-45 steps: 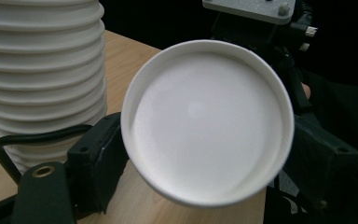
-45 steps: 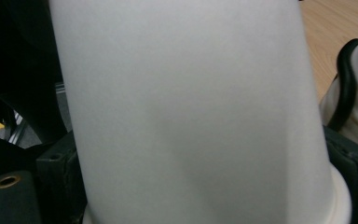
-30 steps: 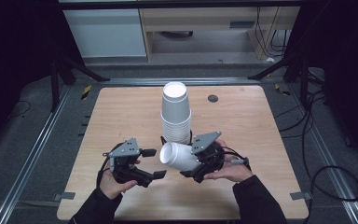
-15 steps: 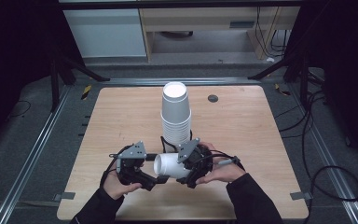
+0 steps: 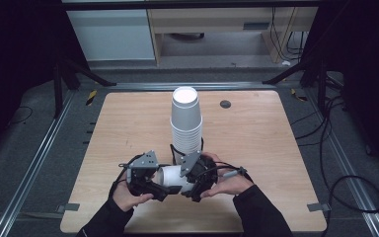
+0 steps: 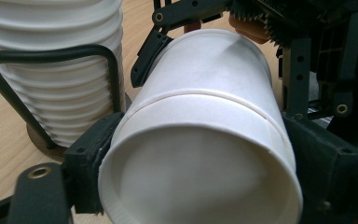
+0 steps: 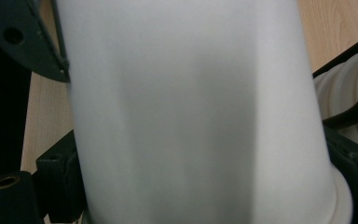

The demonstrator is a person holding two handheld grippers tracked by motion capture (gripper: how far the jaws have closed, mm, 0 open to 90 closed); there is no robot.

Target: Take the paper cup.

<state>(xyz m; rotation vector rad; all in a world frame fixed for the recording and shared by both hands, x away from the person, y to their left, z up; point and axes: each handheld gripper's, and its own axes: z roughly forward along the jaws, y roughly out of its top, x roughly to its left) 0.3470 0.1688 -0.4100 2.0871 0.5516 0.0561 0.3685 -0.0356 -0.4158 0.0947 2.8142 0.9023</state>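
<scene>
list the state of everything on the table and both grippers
paper cup: on its side, held between the two grippers above the table
cup stack: upright, rims down, in a black wire holder
left gripper: jaws have just been closing, now on the cup's bottom end
right gripper: shut on the cup near its rim
table: bare wood, small dark disc near its far edge

White paper cup lying on its side, held off the table at 6 o'clock of the cup stack. Closed bottom points to 9 o'clock, rolled rim to 3 o'clock. Looks undented. The stack stands upside down, upright.
</scene>
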